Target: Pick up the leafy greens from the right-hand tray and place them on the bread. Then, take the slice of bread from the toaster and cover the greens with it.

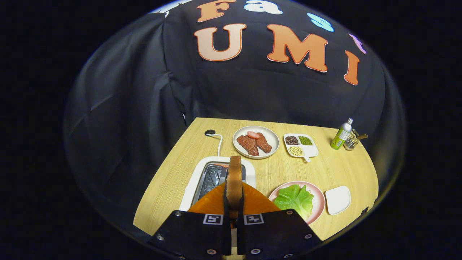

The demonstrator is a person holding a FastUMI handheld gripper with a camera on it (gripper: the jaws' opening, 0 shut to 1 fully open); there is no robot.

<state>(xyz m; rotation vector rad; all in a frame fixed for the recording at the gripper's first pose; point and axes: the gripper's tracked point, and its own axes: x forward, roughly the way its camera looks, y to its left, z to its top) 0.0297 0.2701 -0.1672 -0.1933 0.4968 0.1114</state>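
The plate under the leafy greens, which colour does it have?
Pink. The plate shows best in the gripper view, beside the hand-held gripper, which is shut on the bread slice.

A light wood-grain counter point(173, 180) is seen at frame centre. A white toaster point(195, 177) lies lower left, a pink plate point(319, 202) and small white dish point(338, 199) lower right. A plate of meat point(272, 141), a three-part tray point(312, 151), a green bottle point(341, 135) and a glass holder point(352, 142) line the far edge.

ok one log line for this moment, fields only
gripper: shut on bread slice, edge-on, lifted | below: toaster | greens: on pink plate | next, likely: cover greens
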